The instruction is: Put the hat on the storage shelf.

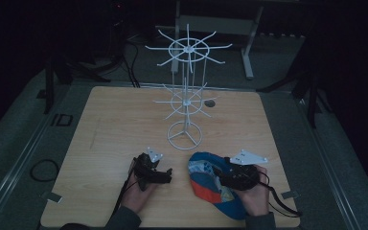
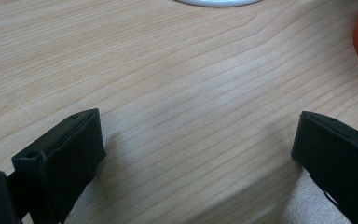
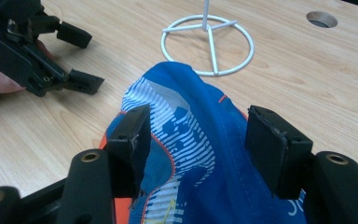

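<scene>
two grippers over one pale wooden table (image 1: 115, 134), white wire hook stand (image 1: 186, 91) at twelve o'clock. blue, orange and white crumpled fabric cap (image 3: 191, 140) lies directly under right gripper (image 3: 200, 140), its jaws spread astride a raised fold, not pinching. left gripper (image 2: 196, 154) released, at nine o'clock of cap.

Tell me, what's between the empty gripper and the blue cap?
Nothing but bare wooden table. In the high view the left gripper and the blue cap lie apart, with plain tabletop between them.
</scene>
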Demonstrator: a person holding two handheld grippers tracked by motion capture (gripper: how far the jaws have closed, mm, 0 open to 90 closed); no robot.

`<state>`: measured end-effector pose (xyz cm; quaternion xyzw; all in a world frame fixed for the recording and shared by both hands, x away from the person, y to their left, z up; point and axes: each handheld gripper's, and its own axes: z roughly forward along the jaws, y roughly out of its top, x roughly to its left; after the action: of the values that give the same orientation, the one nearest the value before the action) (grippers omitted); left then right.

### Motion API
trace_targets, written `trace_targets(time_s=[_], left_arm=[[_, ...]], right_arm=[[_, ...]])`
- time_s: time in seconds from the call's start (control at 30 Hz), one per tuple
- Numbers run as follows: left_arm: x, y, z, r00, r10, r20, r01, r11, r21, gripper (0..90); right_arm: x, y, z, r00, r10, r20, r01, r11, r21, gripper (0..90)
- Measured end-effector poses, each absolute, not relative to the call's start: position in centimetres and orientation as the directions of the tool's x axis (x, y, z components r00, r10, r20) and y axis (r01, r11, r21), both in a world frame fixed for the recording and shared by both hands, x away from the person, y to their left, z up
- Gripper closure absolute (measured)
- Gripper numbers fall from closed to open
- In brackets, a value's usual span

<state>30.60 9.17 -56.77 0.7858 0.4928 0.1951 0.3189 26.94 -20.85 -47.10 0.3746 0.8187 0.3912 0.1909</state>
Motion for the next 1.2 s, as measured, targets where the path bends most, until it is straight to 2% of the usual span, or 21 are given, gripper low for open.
trace_targets(time_s=[0.8, 1.2], left_arm=[[30.6, 9.2, -56.8, 0.438, 0.899, -0.008, 0.650, -0.311, 0.693, 2.6], [30.6, 9.2, -56.8, 0.438, 0.899, -0.007, 0.650, -0.311, 0.693, 2.6]], right_arm=[[28.0, -20.6, -47.3, -0.691, 0.722, 0.005, 0.505, 0.478, 0.719, 39.6], [28.9, -20.8, -46.3, -0.707, 0.707, -0.004, 0.503, 0.507, 0.700, 39.1]])
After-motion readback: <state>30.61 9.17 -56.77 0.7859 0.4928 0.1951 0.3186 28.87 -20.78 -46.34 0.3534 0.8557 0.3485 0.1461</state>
